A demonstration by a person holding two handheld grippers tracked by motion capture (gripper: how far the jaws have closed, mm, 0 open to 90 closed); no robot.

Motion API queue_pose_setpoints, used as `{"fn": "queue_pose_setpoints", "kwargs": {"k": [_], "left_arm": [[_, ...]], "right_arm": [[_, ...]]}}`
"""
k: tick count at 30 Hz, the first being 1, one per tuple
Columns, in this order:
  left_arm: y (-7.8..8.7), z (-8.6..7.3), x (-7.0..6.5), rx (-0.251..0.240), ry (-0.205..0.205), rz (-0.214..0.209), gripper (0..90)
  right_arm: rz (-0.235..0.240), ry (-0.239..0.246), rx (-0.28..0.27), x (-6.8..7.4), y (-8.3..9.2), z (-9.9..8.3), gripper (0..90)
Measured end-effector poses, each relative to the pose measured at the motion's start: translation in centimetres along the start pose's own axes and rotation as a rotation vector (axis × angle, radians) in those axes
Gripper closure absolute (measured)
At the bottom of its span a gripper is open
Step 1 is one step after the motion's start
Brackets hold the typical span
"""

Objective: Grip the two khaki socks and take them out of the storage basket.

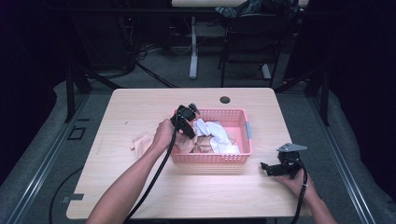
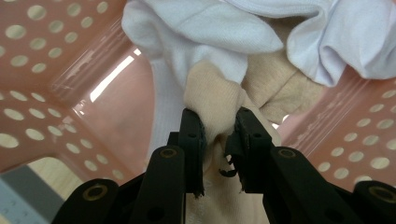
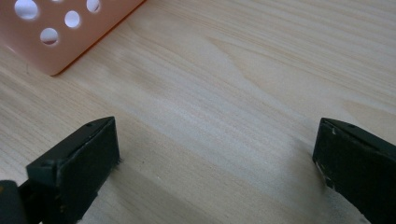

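Two grippers at work: left gripper [image 2: 219,140] deep in pink basket [image 1: 247,135] at desk [image 1: 140,196] centre, fingers clenched on beige sock [image 2: 215,100], seemingly to lift it out; right gripper [image 1: 267,169] at four o'clock, fingers spread, parked idle.

Light wood table [image 1: 140,102] mid-frame w/ round cable hole [image 1: 225,99] near its far edge; grey floor [image 1: 37,158] at left & right; white desk leg [image 1: 193,44] top centre; dark chair [image 1: 252,42] upper right; black curtains both sides; dim light.
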State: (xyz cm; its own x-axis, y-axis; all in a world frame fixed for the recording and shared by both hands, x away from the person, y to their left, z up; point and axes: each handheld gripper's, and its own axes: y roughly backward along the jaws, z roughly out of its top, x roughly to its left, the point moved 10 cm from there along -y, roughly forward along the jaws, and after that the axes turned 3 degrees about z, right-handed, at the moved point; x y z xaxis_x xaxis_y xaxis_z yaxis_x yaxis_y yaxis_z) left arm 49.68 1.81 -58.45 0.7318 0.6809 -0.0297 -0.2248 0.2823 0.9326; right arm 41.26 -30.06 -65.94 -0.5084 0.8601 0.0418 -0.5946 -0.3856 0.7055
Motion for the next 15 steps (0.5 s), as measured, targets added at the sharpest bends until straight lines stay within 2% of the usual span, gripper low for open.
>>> {"fn": "queue_pose_setpoints", "kwargs": {"k": [11,15], "left_arm": [[0.5,-0.8,0.7,0.006,0.005,-0.021,72.1],[0.1,-1.2,0.8,0.026,0.004,-0.024,67.6]], "right_arm": [[0.0,0.0,0.0,0.0,0.0,0.0,0.0],[0.0,0.0,0.0,0.0,0.0,0.0,0.0]]}}
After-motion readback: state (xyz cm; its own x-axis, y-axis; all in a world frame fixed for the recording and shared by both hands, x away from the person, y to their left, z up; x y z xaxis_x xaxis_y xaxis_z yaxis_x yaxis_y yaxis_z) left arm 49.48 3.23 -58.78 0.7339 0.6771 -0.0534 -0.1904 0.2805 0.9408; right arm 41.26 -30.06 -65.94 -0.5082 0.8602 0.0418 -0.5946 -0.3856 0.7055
